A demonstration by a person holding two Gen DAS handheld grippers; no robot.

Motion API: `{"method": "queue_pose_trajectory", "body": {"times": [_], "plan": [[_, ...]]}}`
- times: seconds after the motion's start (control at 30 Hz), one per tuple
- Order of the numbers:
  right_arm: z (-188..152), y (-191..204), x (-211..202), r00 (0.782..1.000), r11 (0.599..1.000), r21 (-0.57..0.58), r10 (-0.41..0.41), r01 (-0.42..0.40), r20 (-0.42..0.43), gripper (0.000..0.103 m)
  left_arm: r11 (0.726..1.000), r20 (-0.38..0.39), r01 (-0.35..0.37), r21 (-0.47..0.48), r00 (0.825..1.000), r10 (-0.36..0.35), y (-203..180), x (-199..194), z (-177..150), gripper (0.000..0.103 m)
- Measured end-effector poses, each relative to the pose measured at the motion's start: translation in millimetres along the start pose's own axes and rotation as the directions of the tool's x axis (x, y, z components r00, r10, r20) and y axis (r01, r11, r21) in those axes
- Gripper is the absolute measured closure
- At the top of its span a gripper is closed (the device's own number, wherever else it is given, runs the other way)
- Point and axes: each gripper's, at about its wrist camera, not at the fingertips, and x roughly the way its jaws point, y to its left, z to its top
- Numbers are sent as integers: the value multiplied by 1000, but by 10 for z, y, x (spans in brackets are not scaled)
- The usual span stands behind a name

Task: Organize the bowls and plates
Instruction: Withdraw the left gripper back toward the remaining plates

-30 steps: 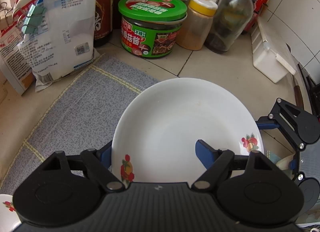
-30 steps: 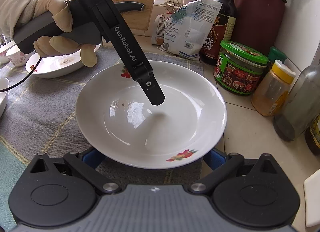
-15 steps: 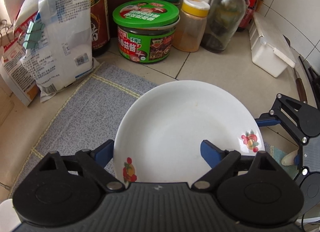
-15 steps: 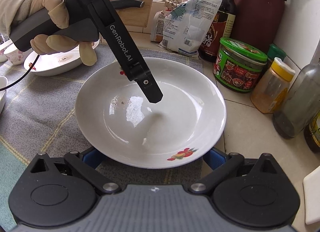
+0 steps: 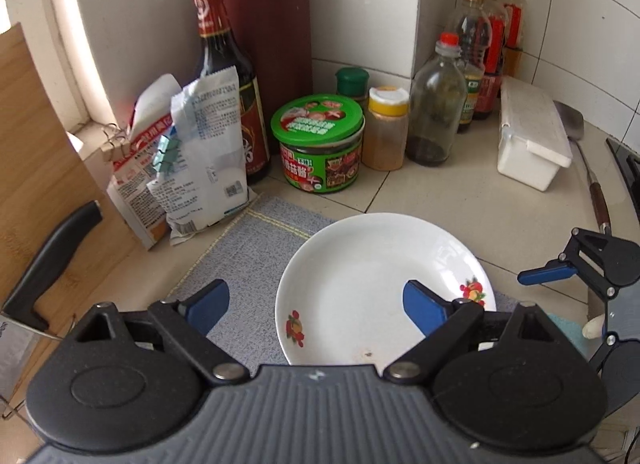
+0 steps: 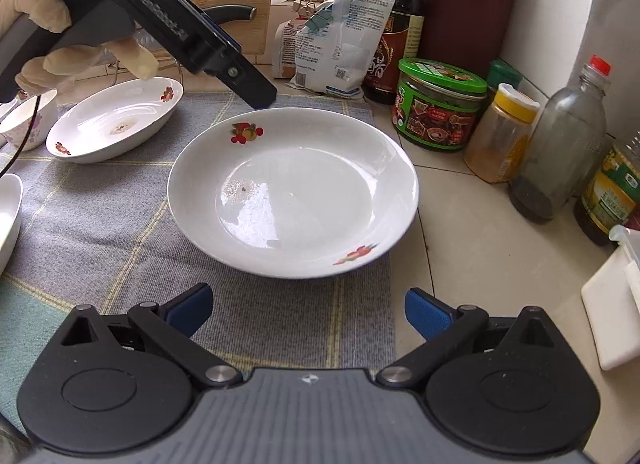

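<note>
A white plate with fruit prints (image 6: 292,196) lies flat on a grey woven mat (image 6: 100,232), its right rim over the mat's edge. My left gripper (image 5: 316,306) hangs open above the plate's near-left rim with its pads off the plate. In the right wrist view a gloved hand holds the left gripper (image 6: 256,94) just beyond the plate's far rim. My right gripper (image 6: 308,310) stands open a little short of the plate's near rim, nothing between its pads. A second fruit-print plate (image 6: 116,120) and a small bowl (image 6: 28,120) sit at the far left.
A green-lidded jar (image 5: 320,144), a yellow-capped spice jar (image 5: 386,128), bottles, food bags (image 5: 200,160) and a knife block crowd the back corner. A white box (image 5: 532,144) stands right, a cutting board with a knife (image 5: 48,264) left. Another white dish (image 6: 8,216) pokes in at the left edge.
The left gripper spread its jaws wider, rose and drew back from inside the plate. The right gripper pulled back, so the plate's rim no longer lies between its fingers.
</note>
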Motion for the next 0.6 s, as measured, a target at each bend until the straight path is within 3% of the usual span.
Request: {"method": "queue_pose_trajectory", "body": {"times": [0.37,0.53,0.6], "plan": [[-128,253,-358,999,999,-42,-1,3,36,0,978,125,-88,-187,986,112,-286,-995,-442,7],[-182,378,-460,997,996,-65,61,-57,51,0,943,139,-145,-300,971,193,-455,-1336,-815,7],[-206,435,-478,994,993,-83,92,-87,55,0,917,140,-194,-347,957,255,-539,-1464,-1022,7]]}}
